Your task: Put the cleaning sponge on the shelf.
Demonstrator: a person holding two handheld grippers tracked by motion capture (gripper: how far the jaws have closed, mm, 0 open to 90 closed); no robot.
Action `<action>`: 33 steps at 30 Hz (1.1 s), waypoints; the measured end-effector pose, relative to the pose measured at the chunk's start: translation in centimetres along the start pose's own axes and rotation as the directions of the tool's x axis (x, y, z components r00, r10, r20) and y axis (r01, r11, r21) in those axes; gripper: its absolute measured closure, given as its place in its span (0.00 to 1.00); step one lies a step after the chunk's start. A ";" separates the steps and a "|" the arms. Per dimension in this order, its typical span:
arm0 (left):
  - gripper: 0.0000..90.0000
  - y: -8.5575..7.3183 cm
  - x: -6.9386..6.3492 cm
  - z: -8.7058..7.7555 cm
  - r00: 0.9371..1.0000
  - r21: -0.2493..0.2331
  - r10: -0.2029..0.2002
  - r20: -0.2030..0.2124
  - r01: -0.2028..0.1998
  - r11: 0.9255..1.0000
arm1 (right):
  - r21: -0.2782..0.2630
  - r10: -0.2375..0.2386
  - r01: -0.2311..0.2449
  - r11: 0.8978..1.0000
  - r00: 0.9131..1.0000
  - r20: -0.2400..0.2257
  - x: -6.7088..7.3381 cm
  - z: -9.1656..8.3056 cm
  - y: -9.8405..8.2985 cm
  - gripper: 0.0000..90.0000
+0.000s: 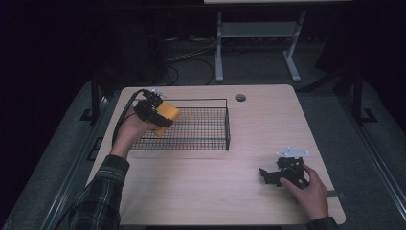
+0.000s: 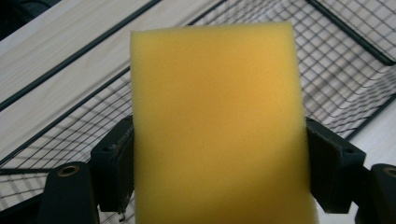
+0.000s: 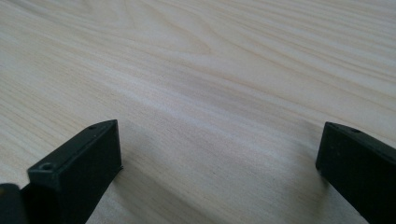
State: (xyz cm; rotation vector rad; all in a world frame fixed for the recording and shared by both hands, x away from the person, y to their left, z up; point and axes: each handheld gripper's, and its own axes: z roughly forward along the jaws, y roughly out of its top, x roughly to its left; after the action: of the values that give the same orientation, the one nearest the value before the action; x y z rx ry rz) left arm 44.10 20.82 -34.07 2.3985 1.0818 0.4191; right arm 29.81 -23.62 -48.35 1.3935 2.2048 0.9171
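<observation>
A yellow sponge block (image 2: pixel 217 126) is clamped between the two black jaws of my left gripper (image 2: pixel 219 163). In the high view that left gripper (image 1: pixel 160 119) holds the sponge (image 1: pixel 167 116) above the left end of a black wire basket (image 1: pixel 210 140). The basket's mesh floor (image 2: pixel 345 60) lies under the sponge in the left gripper view. My right gripper (image 1: pixel 269 176) rests low over the light wood table (image 1: pixel 201 187) near its front right corner. Its jaws stand wide apart over bare wood (image 3: pixel 219 93), with nothing between them.
The wire basket stands at the table's back left, and its rim rises above the tabletop. A round cable hole (image 1: pixel 240 97) sits near the table's far edge. Beyond the table a white desk frame (image 1: pixel 258 43) and cables lie on a dark floor.
</observation>
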 end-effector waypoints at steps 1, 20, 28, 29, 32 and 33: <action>0.25 -0.1 0.3 -0.1 1.000 -0.001 -0.006 -0.005 0.006 1.000 | 0.000 0.000 0.000 1.000 1.000 0.000 0.0 0.0 0.0 0.00; 0.25 -1.9 4.2 0.9 0.994 0.051 -0.095 -0.056 0.098 0.994 | -0.001 -0.001 0.001 1.000 1.000 0.001 0.0 0.0 0.0 0.00; 0.25 -2.6 5.2 2.2 0.990 0.083 -0.127 -0.059 0.131 0.988 | 0.000 0.000 0.000 1.000 1.000 0.001 0.0 0.0 0.0 0.00; 0.25 -2.7 5.3 2.3 0.989 0.082 -0.134 -0.056 0.138 0.987 | 0.000 0.000 0.000 1.000 1.000 0.000 0.0 0.0 0.0 0.00; 0.25 -2.8 5.6 2.6 0.988 0.081 -0.146 -0.056 0.150 0.985 | 0.000 0.000 0.000 1.000 1.000 0.000 0.0 0.0 0.0 0.00; 0.25 -2.8 5.7 2.7 0.988 0.083 -0.145 -0.053 0.149 0.985 | 0.000 0.000 0.000 1.000 1.000 0.000 0.0 0.0 0.0 0.00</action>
State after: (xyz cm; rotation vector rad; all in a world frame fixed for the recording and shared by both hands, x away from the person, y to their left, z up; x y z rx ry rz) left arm 47.19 25.99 -37.39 2.3734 1.3133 0.3859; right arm 29.81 -23.62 -48.35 1.3939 2.2049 0.9173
